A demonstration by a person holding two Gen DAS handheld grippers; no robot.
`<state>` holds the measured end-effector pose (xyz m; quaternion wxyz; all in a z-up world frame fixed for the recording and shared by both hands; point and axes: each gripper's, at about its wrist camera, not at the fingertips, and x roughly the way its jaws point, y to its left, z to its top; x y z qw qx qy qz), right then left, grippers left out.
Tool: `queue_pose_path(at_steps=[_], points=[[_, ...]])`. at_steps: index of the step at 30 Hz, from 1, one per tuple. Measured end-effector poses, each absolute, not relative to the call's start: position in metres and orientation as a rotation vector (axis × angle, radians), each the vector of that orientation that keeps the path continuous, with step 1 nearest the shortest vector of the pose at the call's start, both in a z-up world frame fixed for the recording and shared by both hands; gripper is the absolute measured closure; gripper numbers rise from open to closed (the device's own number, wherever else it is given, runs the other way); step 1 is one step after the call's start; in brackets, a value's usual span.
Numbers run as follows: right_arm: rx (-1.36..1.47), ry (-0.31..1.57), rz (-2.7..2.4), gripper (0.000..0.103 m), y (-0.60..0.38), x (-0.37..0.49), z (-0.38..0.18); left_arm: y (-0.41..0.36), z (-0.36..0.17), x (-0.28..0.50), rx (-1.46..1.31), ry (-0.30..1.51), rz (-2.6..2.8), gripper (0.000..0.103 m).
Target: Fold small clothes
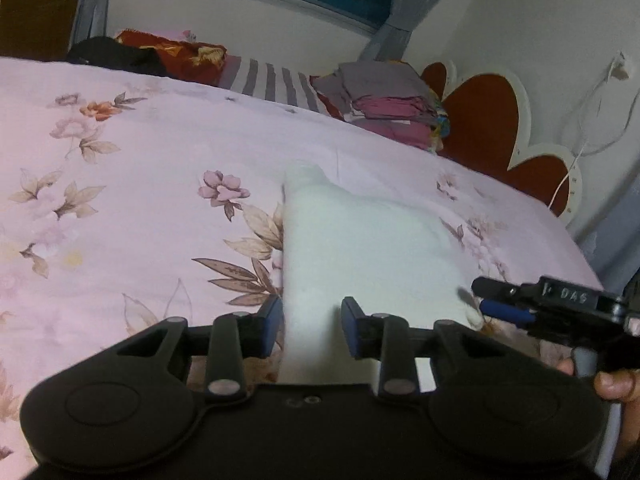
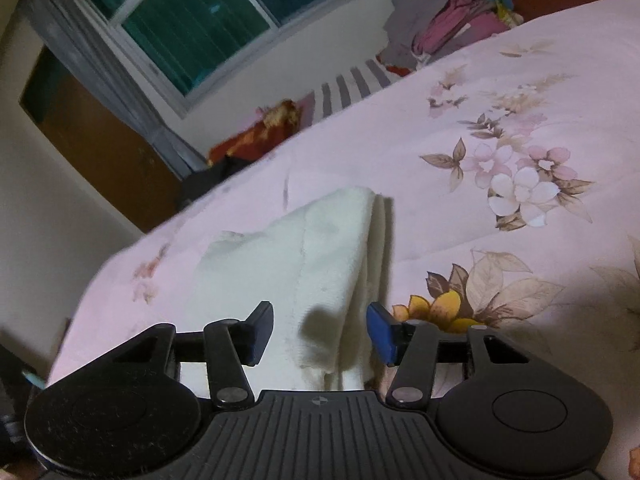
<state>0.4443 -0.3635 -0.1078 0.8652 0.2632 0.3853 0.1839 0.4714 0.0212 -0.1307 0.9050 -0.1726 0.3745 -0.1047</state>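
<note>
A small white garment (image 1: pixel 352 240) lies partly folded on the pink floral bedspread (image 1: pixel 140 160). My left gripper (image 1: pixel 312 326) is open, its blue pads on either side of the garment's near edge. My right gripper (image 1: pixel 492 300) shows at the right of the left wrist view, at the garment's right corner. In the right wrist view the garment (image 2: pixel 304 256) shows stacked folded layers along its right side, and my right gripper (image 2: pixel 318 330) is open with the cloth's near end between its jaws.
A stack of folded grey and pink clothes (image 1: pixel 392 100) sits at the far side of the bed, next to a red heart-shaped headboard (image 1: pixel 488 120). A red and black pile (image 1: pixel 152 54) lies at the far left. A window (image 2: pixel 192 20) is behind.
</note>
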Motion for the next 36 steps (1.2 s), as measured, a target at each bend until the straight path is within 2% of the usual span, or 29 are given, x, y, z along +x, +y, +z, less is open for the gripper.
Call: queue_pose_path(at_steps=[6, 8, 13, 15, 17, 20, 23, 25, 26, 27, 28, 29, 34, 36], points=[[0.536, 0.794, 0.332, 0.052, -0.359, 0.468, -0.112, 0.039, -0.132, 0.496, -0.397, 0.755, -0.283, 0.072], [0.533, 0.8, 0.316, 0.052, -0.356, 0.481, -0.113, 0.048, -0.144, 0.511, -0.487, 0.777, -0.327, 0.076], [0.486, 0.842, 0.294, 0.053, -0.341, 0.509, -0.118, 0.061, -0.166, 0.526, -0.604, 0.816, -0.346, 0.074], [0.452, 0.833, 0.314, 0.091, -0.335, 0.514, -0.117, 0.058, -0.171, 0.528, -0.59, 0.837, -0.344, 0.075], [0.384, 0.774, 0.345, 0.097, -0.327, 0.509, -0.106, 0.056, -0.171, 0.526, -0.581, 0.825, -0.349, 0.076], [0.281, 0.64, 0.42, 0.097, -0.323, 0.498, -0.087, 0.049, -0.173, 0.521, -0.581, 0.829, -0.359, 0.075], [0.171, 0.763, 0.327, 0.096, -0.319, 0.518, -0.109, 0.048, -0.188, 0.527, -0.701, 0.891, -0.344, 0.068], [0.232, 0.838, 0.329, 0.096, -0.328, 0.526, -0.124, 0.042, -0.187, 0.526, -0.657, 0.892, -0.32, 0.067], [0.251, 0.825, 0.32, 0.09, -0.333, 0.523, -0.12, 0.039, -0.182, 0.524, -0.611, 0.876, -0.319, 0.067], [0.292, 0.809, 0.312, 0.067, -0.34, 0.517, -0.113, 0.038, -0.178, 0.521, -0.579, 0.861, -0.323, 0.067], [0.336, 0.787, 0.3, 0.054, -0.348, 0.51, -0.108, 0.04, -0.175, 0.518, -0.557, 0.848, -0.323, 0.067], [0.375, 0.753, 0.302, 0.05, -0.356, 0.5, -0.103, 0.042, -0.172, 0.516, -0.543, 0.833, -0.325, 0.068], [0.424, 0.777, 0.341, 0.052, -0.365, 0.471, -0.1, 0.036, -0.174, 0.521, -0.509, 0.866, -0.338, 0.065], [0.356, 0.814, 0.334, 0.064, -0.355, 0.469, -0.106, 0.029, -0.174, 0.527, -0.478, 0.884, -0.34, 0.065]])
